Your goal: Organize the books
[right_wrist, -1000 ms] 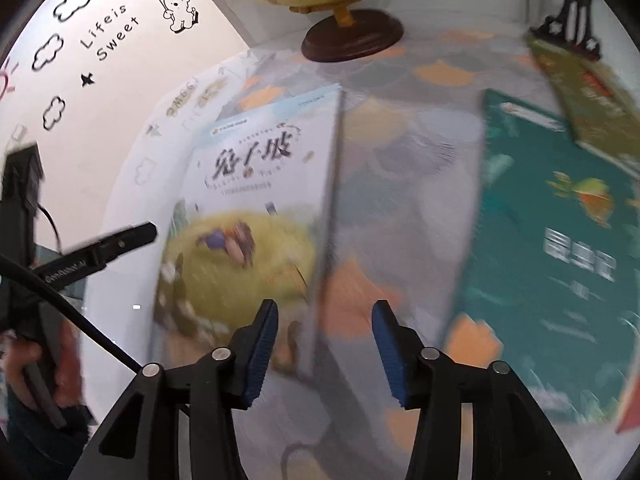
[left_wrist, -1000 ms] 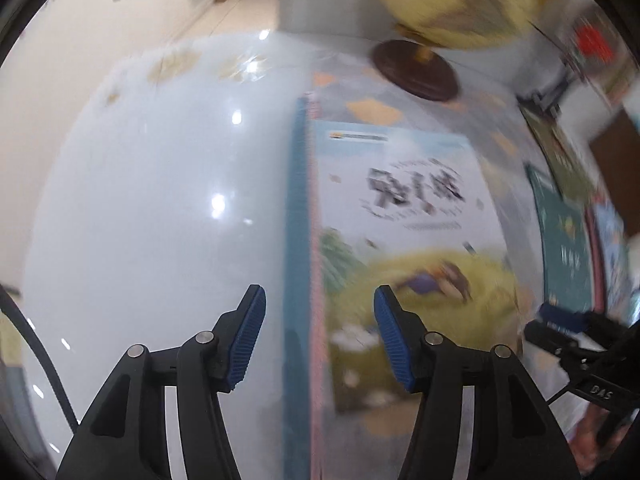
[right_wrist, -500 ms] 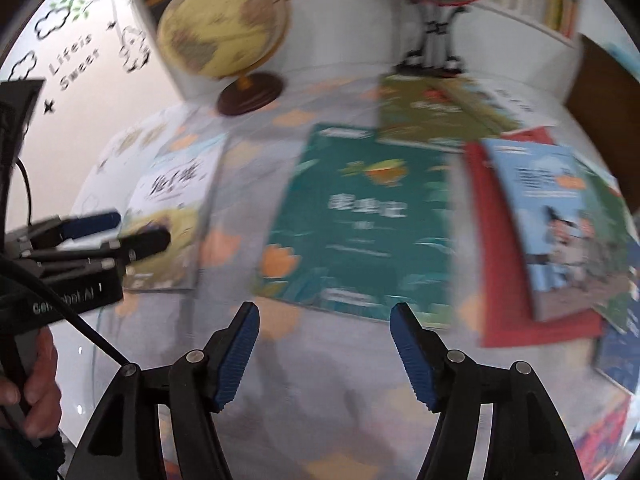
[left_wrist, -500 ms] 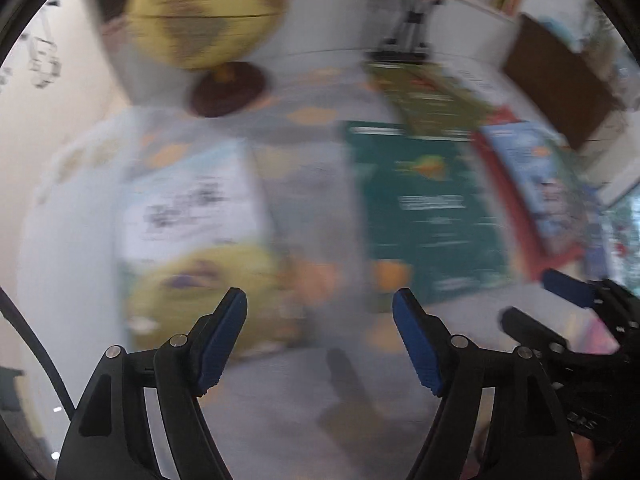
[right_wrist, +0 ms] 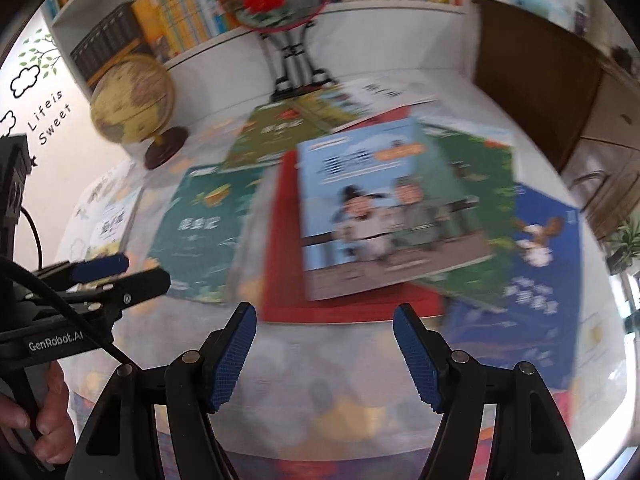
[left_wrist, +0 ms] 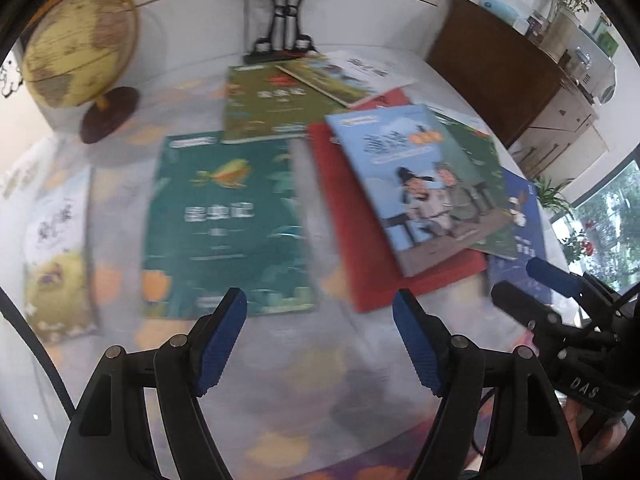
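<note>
Books lie flat all over the table (left_wrist: 328, 384), which has a shiny white top with soft orange leaf shapes on it. Some books overlap in a messy pile. The red book (right_wrist: 280, 248) is the biggest thing in that pile, and the light blue book (right_wrist: 380, 204) lies on top of it, showing two cartoon men in old robes. A green book (right_wrist: 480, 200) pokes out from under the light blue one on the right, and a dark blue book (right_wrist: 536, 260) with a little animal on it lies at the far right. To the left, apart from the pile, is the teal book (left_wrist: 224, 220) with a fish picture and white Chinese letters (too blurry to read). At the left edge lies a white and yellow book (left_wrist: 56, 256). At the back are an olive book (left_wrist: 260, 108) and a thin white book (left_wrist: 344, 74).

A round yellow globe (right_wrist: 132, 100) on a dark wood foot stands at the back left. The wall sticker beside it says "Life is Sweet".

The left gripper (left_wrist: 320, 344) has its blue bumpy pads spread wide, holding nothing; its side says "GenRobot.AI". The right gripper (right_wrist: 324, 352) is spread wide too, holding nothing, and hangs over the table just before the red book.
</note>
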The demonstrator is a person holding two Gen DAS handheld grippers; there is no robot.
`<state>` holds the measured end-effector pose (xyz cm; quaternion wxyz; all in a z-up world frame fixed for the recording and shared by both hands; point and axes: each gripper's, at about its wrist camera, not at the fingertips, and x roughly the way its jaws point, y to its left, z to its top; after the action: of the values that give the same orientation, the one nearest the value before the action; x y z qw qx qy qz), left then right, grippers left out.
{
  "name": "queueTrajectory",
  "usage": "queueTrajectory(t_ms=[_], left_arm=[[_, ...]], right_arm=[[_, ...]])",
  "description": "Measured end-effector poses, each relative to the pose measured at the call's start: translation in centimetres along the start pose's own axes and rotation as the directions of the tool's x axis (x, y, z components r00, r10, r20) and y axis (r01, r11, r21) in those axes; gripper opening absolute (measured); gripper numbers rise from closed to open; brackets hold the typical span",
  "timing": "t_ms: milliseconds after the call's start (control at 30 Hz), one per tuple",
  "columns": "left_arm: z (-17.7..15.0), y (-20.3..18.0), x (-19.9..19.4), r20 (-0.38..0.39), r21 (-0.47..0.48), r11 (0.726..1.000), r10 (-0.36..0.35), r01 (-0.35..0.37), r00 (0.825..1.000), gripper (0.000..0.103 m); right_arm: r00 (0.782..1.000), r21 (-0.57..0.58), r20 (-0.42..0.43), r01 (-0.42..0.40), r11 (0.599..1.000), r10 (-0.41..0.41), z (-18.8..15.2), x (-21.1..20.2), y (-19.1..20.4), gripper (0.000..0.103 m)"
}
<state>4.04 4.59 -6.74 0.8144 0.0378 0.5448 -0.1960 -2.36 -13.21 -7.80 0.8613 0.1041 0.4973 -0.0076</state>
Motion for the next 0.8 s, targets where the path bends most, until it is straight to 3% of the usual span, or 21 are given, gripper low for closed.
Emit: queueTrajectory(t_ms=[267, 567, 800], left_arm=[[1.2, -3.1, 1.5, -0.016, 0.024, 1.0, 0.001, -0.001, 1.0, 0.074], [3.2, -3.6, 4.8, -0.045, 0.077, 0.996, -0.033, 0.036, 0.998, 0.074], [4.0, -4.6, 7.1, -0.066, 0.078, 0.996, -0.039, 0.044, 0.997, 0.074]], right_arm=[[1.0, 0.099, 0.013, 0.0, 0.995, -0.002, -0.3, -0.7, -5.9, 0.069], [0.992, 0.075, 0.053, 0.107, 0.992, -0.111, 1.3, -0.7, -6.3, 0.069], [0.99, 0.043, 0.107, 0.091, 0.995, -0.095, 2.1, -2.0, -6.1, 0.069]])
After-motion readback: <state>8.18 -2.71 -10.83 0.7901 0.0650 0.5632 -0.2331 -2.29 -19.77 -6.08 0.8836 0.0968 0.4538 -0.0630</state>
